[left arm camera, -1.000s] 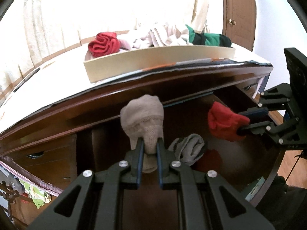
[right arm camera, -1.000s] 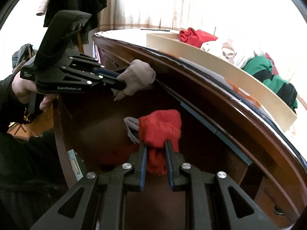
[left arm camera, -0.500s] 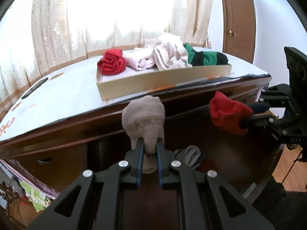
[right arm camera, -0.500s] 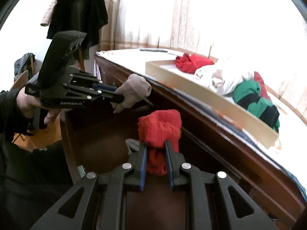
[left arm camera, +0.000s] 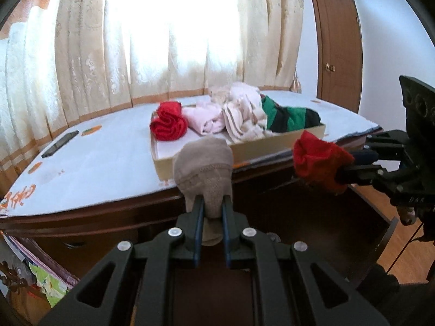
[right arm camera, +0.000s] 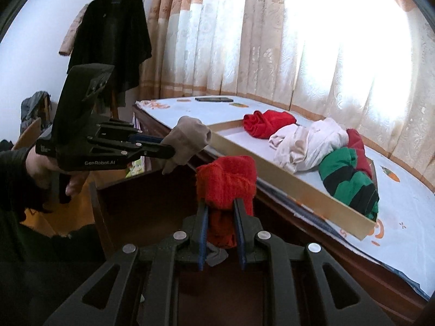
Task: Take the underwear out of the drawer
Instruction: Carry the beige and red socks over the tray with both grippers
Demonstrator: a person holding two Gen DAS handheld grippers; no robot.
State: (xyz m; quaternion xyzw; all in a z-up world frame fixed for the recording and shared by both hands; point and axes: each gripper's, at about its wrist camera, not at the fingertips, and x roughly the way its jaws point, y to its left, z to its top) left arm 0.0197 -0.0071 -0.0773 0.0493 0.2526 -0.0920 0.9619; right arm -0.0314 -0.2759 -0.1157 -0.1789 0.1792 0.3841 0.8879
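The left claw (left arm camera: pixel 211 203) was clamped on a rolled beige piece of underwear (left arm camera: pixel 204 165), and the right claw (right arm camera: pixel 220 203) was clamped on a rolled red piece (right arm camera: pixel 227 182). Both bundles hung in the air above the open drawer (right arm camera: pixel 114 206), near the front edge of the surface (left arm camera: pixel 89 168) and level with its top. A shallow tray (left arm camera: pixel 272 146) stood on the surface close to that front edge, with red, pale and green-and-black garments already lying in it.

To do this step well, each bundle needed to clear the surface's front edge and then the tray's near wall before moving over it, since a low pass would likely snag the dangling fabric. The free space looked to be at the tray's near corner beside the red roll, so the beige piece probably belonged there. Grips should have stayed firm until each bundle was over the tray floor. A grey piece (right arm camera: pixel 216 256) remained in the drawer.
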